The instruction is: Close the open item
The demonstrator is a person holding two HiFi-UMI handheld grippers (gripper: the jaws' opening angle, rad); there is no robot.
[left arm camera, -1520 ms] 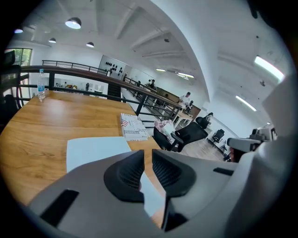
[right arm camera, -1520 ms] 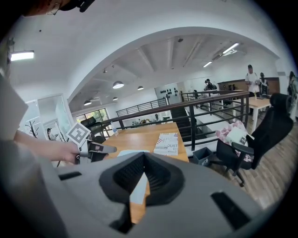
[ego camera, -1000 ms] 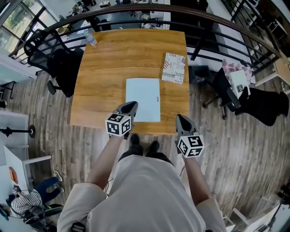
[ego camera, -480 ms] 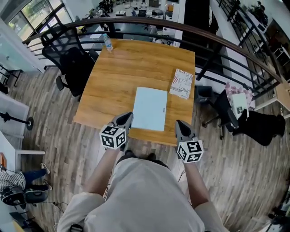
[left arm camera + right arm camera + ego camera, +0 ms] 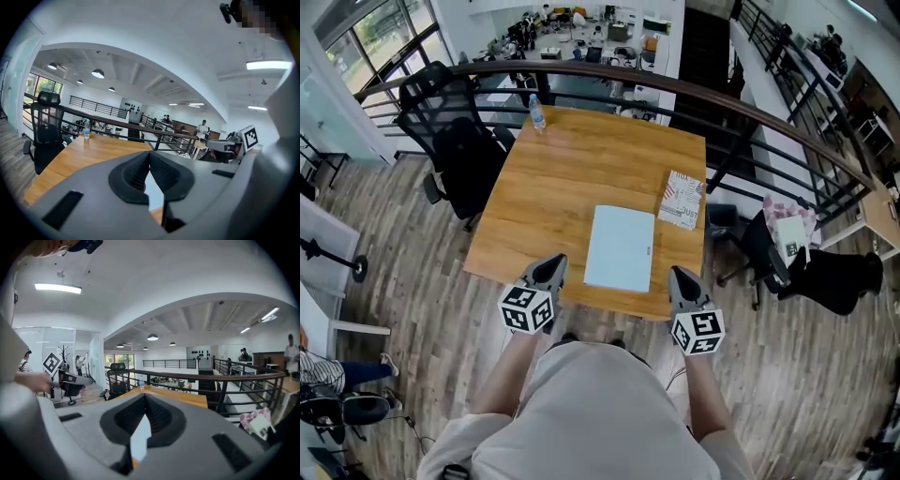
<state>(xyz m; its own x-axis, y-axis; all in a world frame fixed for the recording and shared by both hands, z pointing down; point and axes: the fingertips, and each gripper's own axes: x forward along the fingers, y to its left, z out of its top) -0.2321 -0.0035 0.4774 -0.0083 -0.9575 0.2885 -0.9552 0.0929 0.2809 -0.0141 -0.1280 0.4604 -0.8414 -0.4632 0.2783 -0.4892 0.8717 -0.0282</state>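
Left gripper (image 5: 551, 263) at the near edge of the wooden surface (image 5: 572, 178), fingers (image 5: 133, 174) closed tip to tip, gripping nothing. Right gripper (image 5: 679, 274) likewise at the near edge, fingers (image 5: 161, 416) meeting at the tips, empty too.

Laptop (image 5: 621, 248) flat on the surface with its lid down, between the two pairs of fingers and a little ahead of them: just right of the left fingers, just left of the right ones, touching neither. Visible in each gripper view as a pale sliver through the notch behind the closed tips.

Ahead of the right fingers, near the laptop's far right corner, a patterned booklet (image 5: 683, 200) lying flat. Far ahead of the left fingers, at the surface's far corner, an upright water bottle (image 5: 536, 111). Off to the left of the left fingers and well apart from them, a black office chair (image 5: 455, 141). Beyond all of it, past the far edge, a dark curved railing (image 5: 703, 94).
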